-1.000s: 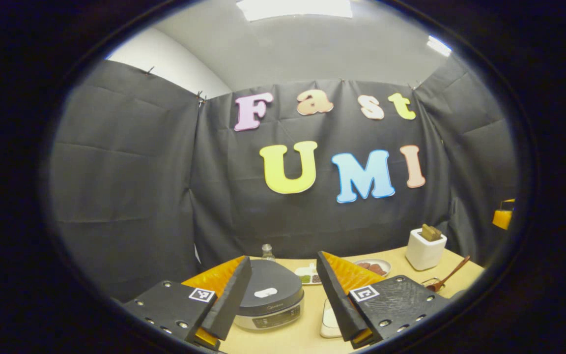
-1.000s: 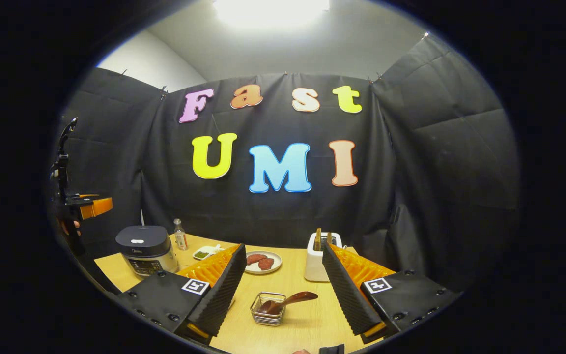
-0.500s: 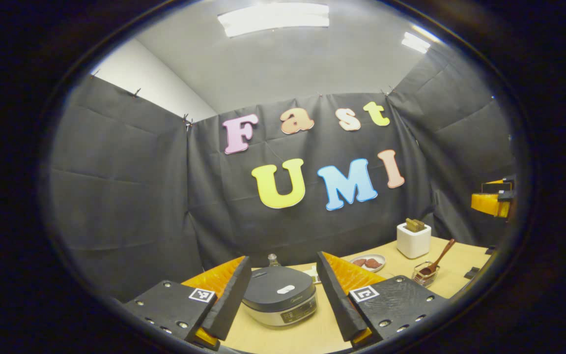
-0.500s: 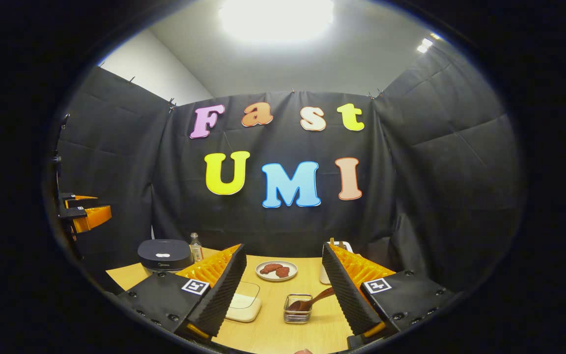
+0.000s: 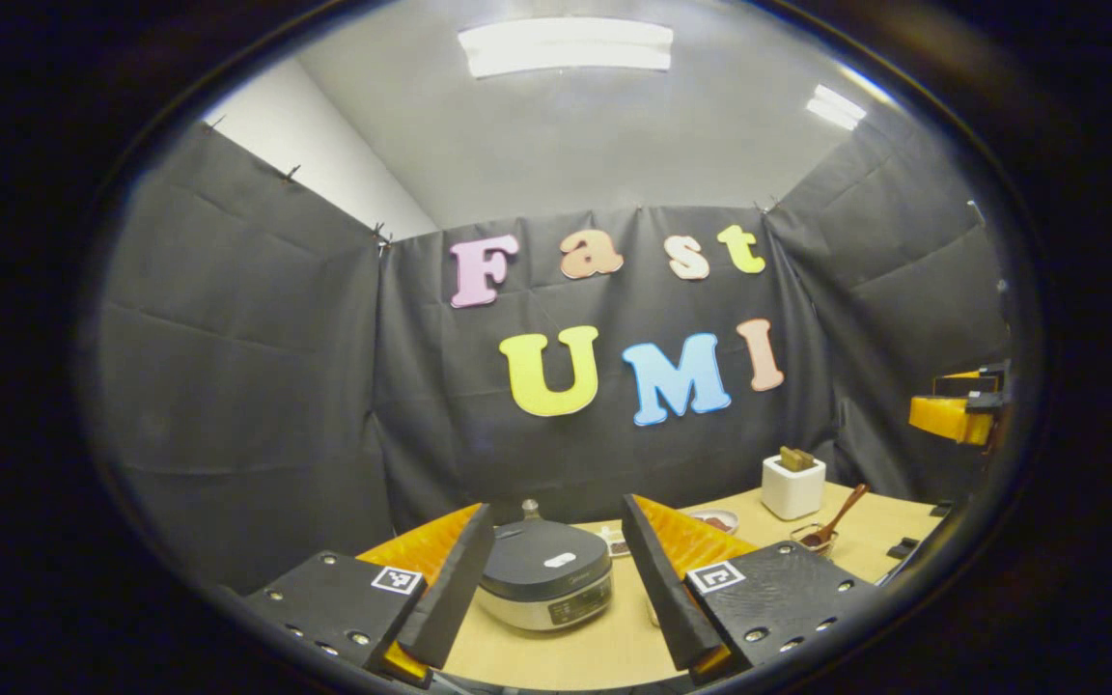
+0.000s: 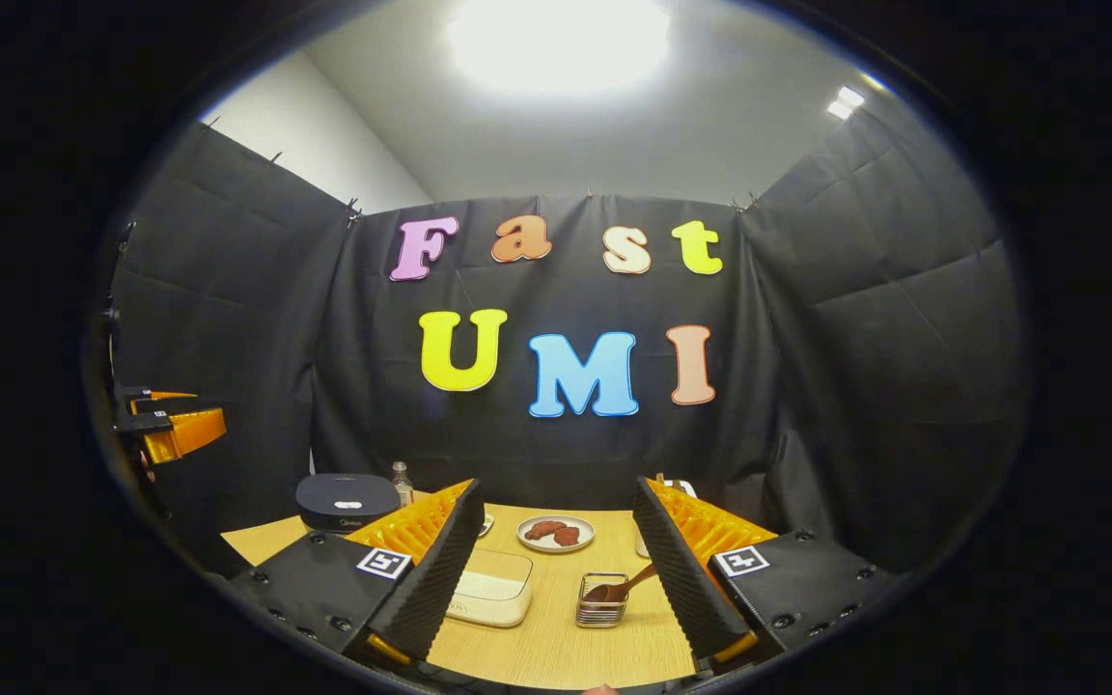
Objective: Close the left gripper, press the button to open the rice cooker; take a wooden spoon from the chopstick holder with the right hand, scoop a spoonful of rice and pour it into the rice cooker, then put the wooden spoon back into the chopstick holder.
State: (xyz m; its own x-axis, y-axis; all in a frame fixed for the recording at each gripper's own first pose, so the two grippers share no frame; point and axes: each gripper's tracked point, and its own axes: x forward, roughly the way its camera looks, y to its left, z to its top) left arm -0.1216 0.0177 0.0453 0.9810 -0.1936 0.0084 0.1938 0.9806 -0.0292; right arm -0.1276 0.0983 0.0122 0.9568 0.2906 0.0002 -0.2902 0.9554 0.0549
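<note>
The rice cooker (image 5: 544, 576) stands with its dark lid down and a white button (image 5: 559, 559) on top, ahead of my open left gripper (image 5: 557, 505) and between its fingers. It sits at the table's left (image 6: 347, 500) in the right gripper view. The wooden spoon (image 6: 629, 583) rests bowl-down in a small wire holder (image 6: 601, 601), handle leaning right. A clear tub of rice (image 6: 493, 598) lies beside the holder. My right gripper (image 6: 557, 483) is open and held back from both. From the left gripper view the spoon (image 5: 840, 509) is far right.
A plate with reddish pieces (image 6: 556, 533) and a small bottle (image 6: 403, 480) stand at the back of the wooden table (image 6: 556, 652). A white box with wooden pieces (image 5: 792, 483) sits back right. The other gripper hangs at each view's edge (image 5: 952, 417) (image 6: 175, 431).
Both grippers have drawn back from the table, so the cooker, the holder and the tub look smaller and farther. Both stay open and nothing on the table has moved.
</note>
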